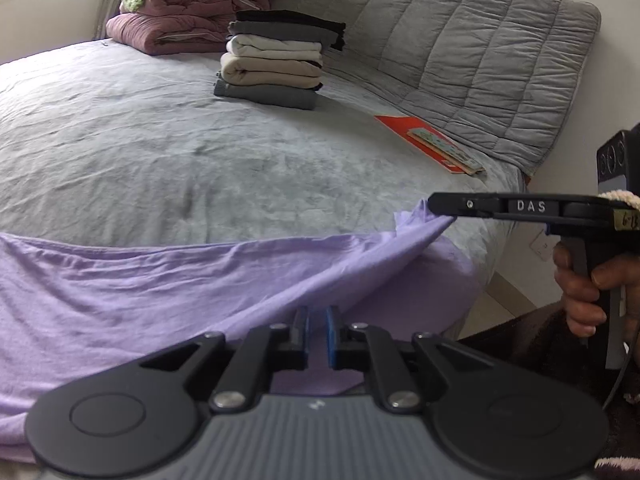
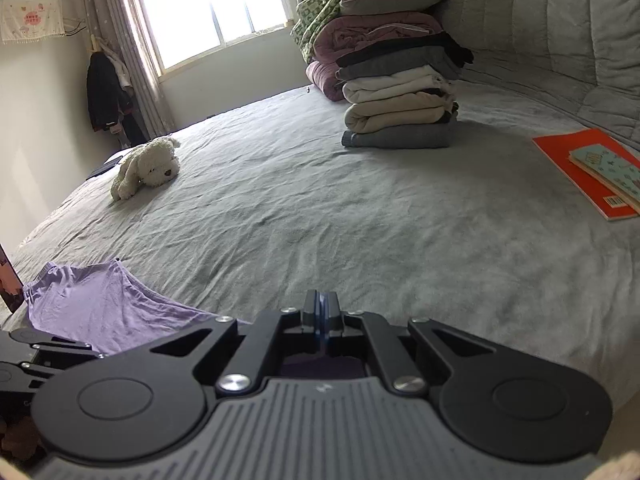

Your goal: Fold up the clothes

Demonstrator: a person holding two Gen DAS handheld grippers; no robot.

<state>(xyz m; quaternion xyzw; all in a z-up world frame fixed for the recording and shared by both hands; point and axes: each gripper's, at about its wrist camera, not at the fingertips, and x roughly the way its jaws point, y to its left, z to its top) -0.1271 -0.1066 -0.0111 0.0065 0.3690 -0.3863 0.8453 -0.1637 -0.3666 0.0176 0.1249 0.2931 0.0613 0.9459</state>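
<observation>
Both grippers, left and right, are pinching the lilac shirt in narrow jaws (bed below), stack sitting well behind.

- Daylight only; source is the window, blown out to white in the right wrist view, no detail in the panes.
- Bed evenly lit; soft shadows in its creases.
- Strong fisheye bowing; dark vignette at the corners.
- Both views sharp at centre, slightly soft toward the edges.
- Left wrist view: dimmer, cooler cast.
</observation>
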